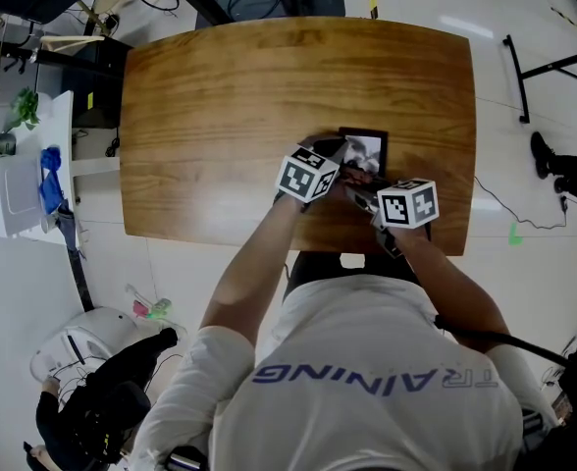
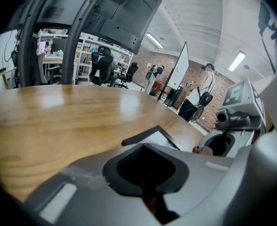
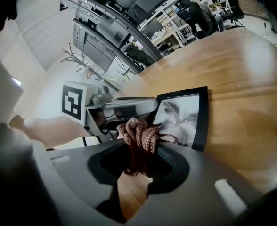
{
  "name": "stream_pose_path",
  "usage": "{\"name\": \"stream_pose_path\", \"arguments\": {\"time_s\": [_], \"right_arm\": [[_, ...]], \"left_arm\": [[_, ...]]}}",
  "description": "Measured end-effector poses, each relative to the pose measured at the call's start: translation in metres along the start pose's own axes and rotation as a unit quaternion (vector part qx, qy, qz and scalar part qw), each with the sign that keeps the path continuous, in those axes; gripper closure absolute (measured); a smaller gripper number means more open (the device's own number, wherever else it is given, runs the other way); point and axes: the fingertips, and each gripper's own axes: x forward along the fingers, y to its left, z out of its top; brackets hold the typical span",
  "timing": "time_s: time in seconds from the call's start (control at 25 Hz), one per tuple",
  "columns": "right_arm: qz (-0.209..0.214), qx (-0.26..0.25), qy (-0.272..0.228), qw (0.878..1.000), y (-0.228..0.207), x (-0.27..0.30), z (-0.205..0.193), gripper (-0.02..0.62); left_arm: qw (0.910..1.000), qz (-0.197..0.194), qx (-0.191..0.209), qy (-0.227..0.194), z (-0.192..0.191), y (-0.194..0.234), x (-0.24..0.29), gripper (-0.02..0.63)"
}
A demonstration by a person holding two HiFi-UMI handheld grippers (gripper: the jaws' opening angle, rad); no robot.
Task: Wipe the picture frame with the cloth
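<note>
Right gripper (image 3: 141, 150): clamped on the cloth (image 3: 138, 134), a reddish-brown knitted bunch, brought to the near corner of the picture frame (image 3: 182, 117).
Picture frame: laid flat on the wooden table (image 3: 244, 74), toward the person's edge, just ahead of both grippers.
Left gripper (image 2: 145, 169): jaws drawn together, nothing seen between them; its tip is set at the frame's edge, apparently to steady it.
Progress: wiping is judged barely begun, since the cloth is at one corner only. Most of the glass and the dark border are left to cover.
Hard to tell: contact between cloth and glass cannot be confirmed. The frame's near part is masked by the grippers in the head view, and cleaned areas cannot be read.
</note>
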Motion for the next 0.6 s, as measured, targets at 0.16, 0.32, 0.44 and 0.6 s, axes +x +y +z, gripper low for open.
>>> {"name": "stream_pose_path", "arguments": {"time_s": [0.16, 0.32, 0.44, 0.6], "right_arm": [[-0.012, 0.016, -0.014, 1.0, -0.015, -0.018, -0.003, 0.479], [-0.018, 0.046, -0.033, 0.998, -0.034, -0.042, -0.009, 0.477], [-0.029, 0.071, -0.052, 0.996, -0.053, -0.063, -0.013, 0.477], [-0.029, 0.097, -0.074, 0.992, -0.069, -0.083, -0.013, 0.477]], "left_arm": [[1.0, 0.0, 0.002, 0.0, -0.001, 0.0, 0.0, 0.6], [1.0, 0.001, 0.002, -0.001, 0.0, 0.0, 0.0, 0.6], [1.0, 0.001, 0.004, -0.001, 0.0, 0.0, 0.0, 0.6], [1.0, 0.003, 0.005, -0.002, -0.001, 0.0, -0.001, 0.6]]}}
